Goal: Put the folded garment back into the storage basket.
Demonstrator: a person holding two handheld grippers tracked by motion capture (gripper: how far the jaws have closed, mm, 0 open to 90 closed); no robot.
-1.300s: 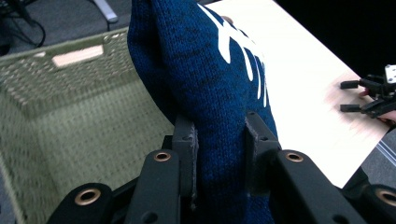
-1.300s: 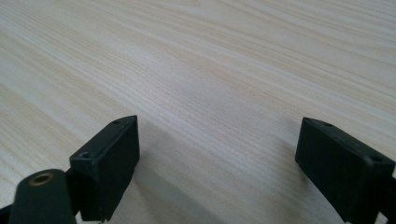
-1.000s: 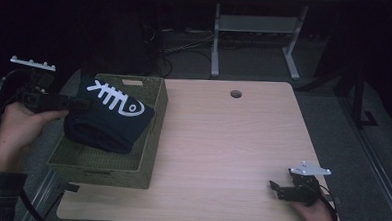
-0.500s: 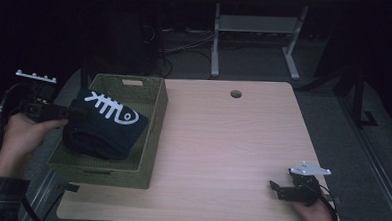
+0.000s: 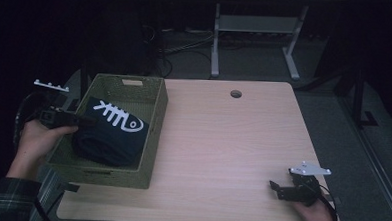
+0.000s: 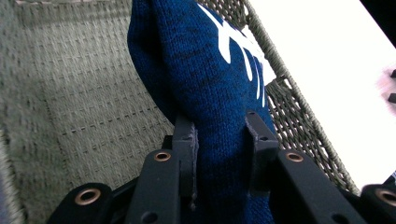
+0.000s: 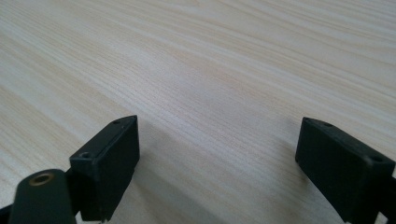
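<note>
A folded dark blue knit garment [image 5: 110, 134] with a white fishbone print lies in the green woven basket [image 5: 152, 138] at the table's left. My left gripper [image 5: 86, 120] reaches in over the basket's left wall and is shut on the garment's left edge. In the left gripper view the blue knit [image 6: 205, 70] is bunched between the two black pads [image 6: 189, 144], with the basket's woven floor [image 6: 70, 93] behind it. My right gripper [image 5: 275, 186] rests low over the table's front right corner. Its jaws stand wide apart over bare wood [image 7: 219, 107], holding nothing.
The light wood table [image 5: 227, 142] has a round cable hole [image 5: 236, 93] near its far edge. Behind the table stands a grey metal frame [image 5: 257, 33] on a dark floor. The basket overhangs the table's left edge.
My left gripper has sunk with the garment, which was raised above the basket's rim and now sits lower inside the basket. The right gripper has stayed where it was.
</note>
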